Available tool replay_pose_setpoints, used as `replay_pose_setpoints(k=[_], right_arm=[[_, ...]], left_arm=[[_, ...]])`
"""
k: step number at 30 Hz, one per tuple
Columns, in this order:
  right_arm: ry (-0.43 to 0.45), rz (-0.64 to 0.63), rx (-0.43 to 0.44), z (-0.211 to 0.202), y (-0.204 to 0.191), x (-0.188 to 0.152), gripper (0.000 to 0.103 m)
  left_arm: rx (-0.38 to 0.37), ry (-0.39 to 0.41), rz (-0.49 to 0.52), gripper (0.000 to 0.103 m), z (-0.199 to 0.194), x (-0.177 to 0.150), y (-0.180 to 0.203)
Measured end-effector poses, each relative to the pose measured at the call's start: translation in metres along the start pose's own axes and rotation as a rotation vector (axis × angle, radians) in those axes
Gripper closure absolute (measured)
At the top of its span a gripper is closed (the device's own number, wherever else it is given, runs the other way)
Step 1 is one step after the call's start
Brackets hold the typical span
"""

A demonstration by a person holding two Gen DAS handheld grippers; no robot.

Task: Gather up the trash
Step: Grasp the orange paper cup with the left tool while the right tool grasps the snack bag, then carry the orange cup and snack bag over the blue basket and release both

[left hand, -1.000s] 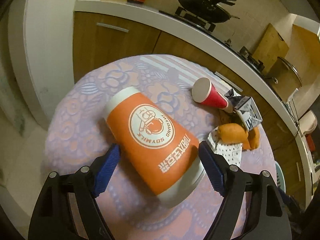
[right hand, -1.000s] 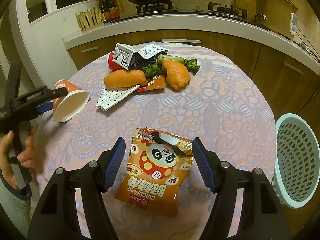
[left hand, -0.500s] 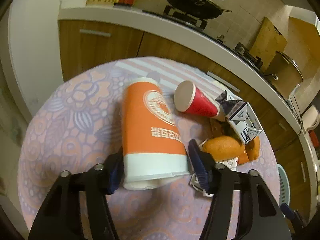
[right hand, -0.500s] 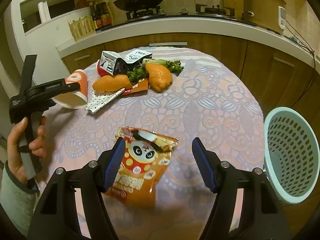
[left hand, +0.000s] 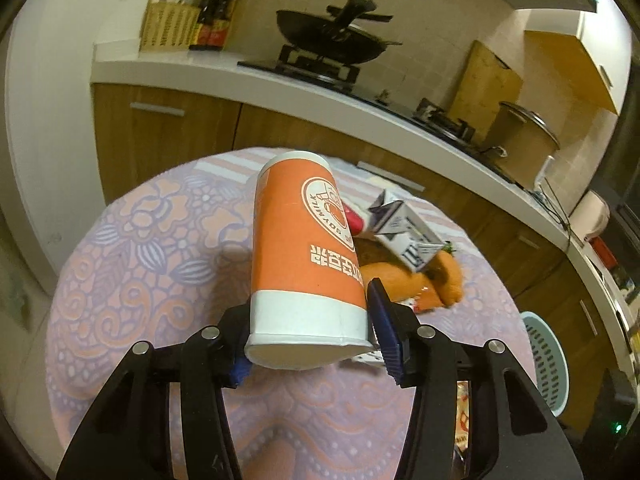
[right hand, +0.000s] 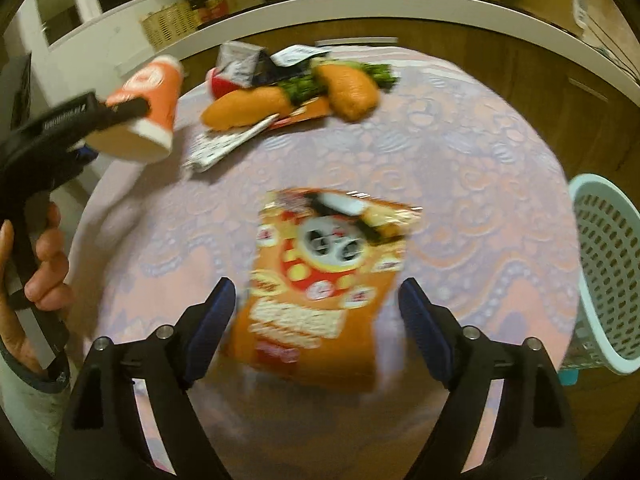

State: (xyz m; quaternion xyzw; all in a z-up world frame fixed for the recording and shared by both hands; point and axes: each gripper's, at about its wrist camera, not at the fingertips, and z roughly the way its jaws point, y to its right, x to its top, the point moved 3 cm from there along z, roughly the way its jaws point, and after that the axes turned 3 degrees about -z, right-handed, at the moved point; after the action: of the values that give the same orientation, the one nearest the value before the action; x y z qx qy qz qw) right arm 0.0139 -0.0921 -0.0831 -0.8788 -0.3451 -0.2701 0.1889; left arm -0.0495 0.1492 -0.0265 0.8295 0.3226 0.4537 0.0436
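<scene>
My left gripper [left hand: 308,340] is shut on the wide rim end of an orange soy-milk paper cup [left hand: 304,256] and holds it lifted above the round table [left hand: 140,288]; it also shows in the right wrist view [right hand: 146,100], raised at the left. My right gripper [right hand: 316,312] is open, its jaws on either side of an orange panda snack bag [right hand: 324,280] that lies flat on the table; this view is blurred. A light blue perforated basket [right hand: 608,272] stands off the table's right edge.
At the table's far side lie a crushed carton [left hand: 408,236], a red paper cup [left hand: 356,220], orange bread-like pieces [right hand: 248,108], greens [right hand: 300,86] and a dotted wrapper [right hand: 224,146]. A kitchen counter [left hand: 280,76] with a wok [left hand: 332,36] curves behind.
My left gripper closed on the orange cup and lifted it off the table, tilting it upward. My right gripper moved in closer over the snack bag, still open.
</scene>
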Motion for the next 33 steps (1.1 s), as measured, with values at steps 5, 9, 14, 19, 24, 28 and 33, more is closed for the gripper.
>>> replay_pose_setpoints(k=[5,9,14,19,24,28,33], right_arm=[[-0.006,-0.077,-0.137,0.008,-0.021,-0.004,0.026],[0.004,-0.098,-0.132,0.005,-0.027,-0.007,0.059],[0.029,-0.106,-0.127,-0.002,-0.027,-0.007,0.065],[0.129,-0.087,-0.126,-0.033,-0.016,0.004,0.066],[0.196,-0.025,-0.17,-0.065,0.018,0.015,0.066],[0.238,0.03,-0.227,-0.086,0.052,0.02,0.066],[0.274,0.112,-0.306,-0.11,0.103,0.024,0.066]], left_arm=[[-0.03,-0.012,0.018,0.054,-0.004,-0.007,0.01],[-0.044,-0.014,0.036,0.054,-0.007,-0.012,0.017],[-0.076,-0.008,0.073,0.054,-0.014,-0.016,0.032],[-0.122,0.008,0.12,0.054,-0.023,-0.014,0.062],[-0.184,0.003,0.171,0.054,-0.025,-0.014,0.101],[-0.234,-0.02,0.219,0.054,-0.019,-0.018,0.138],[-0.287,-0.038,0.299,0.054,-0.01,-0.028,0.189]])
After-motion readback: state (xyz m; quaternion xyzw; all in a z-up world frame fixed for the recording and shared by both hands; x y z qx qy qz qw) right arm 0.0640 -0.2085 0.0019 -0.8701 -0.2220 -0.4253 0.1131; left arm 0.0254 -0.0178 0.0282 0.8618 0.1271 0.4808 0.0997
